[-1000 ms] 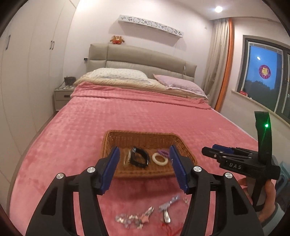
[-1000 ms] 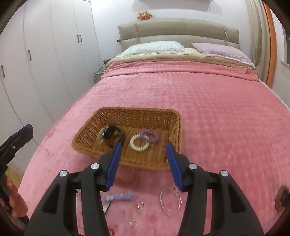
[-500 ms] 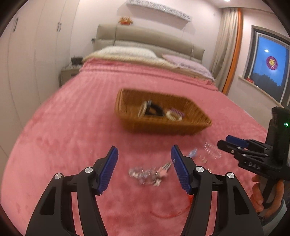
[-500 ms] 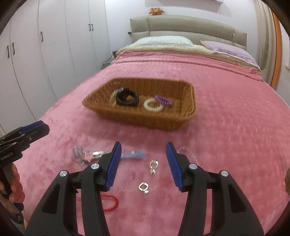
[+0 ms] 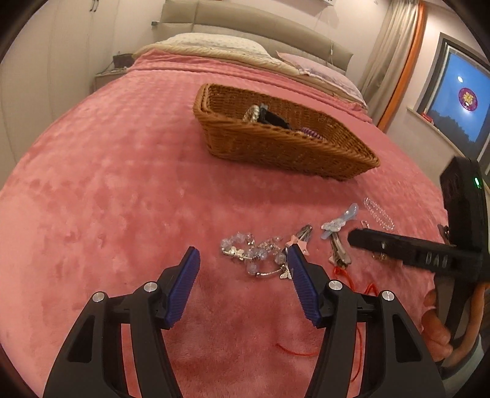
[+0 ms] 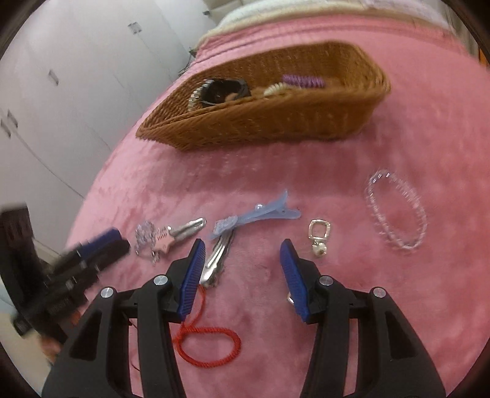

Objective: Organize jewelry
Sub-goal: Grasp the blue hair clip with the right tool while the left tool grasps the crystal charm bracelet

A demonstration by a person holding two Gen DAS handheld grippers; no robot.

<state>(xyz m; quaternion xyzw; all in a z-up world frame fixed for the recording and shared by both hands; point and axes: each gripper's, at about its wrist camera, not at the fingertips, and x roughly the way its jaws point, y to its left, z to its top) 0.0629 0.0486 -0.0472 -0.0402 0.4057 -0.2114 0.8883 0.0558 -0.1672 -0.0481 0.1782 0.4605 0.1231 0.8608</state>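
Observation:
A wicker basket (image 5: pixel 306 147) (image 6: pixel 275 122) on the pink bedspread holds a black band (image 6: pixel 223 90), a cream coil tie and a purple coil tie (image 6: pixel 301 81). Loose on the bedspread lie a crystal bead bracelet (image 5: pixel 252 254), a pink star clip (image 5: pixel 298 240), a blue hair clip (image 6: pixel 257 214), a silver clip (image 6: pixel 216 260), a gold earring (image 6: pixel 318 234), a clear bead bracelet (image 6: pixel 395 211) and a red cord (image 6: pixel 208 339). My left gripper (image 5: pixel 243 268) is open, low over the crystal bracelet. My right gripper (image 6: pixel 240 257) is open, low between the silver clip and the earring.
Pillows and a padded headboard (image 5: pixel 245 27) stand at the far end of the bed. White wardrobes (image 6: pixel 61 76) line the left wall. A window (image 5: pixel 459 101) and curtain are on the right. The right gripper's body (image 5: pixel 428 254) shows beside the left one.
Both grippers have dropped lower and closer to the loose jewelry in front of the basket. Both stay open and empty.

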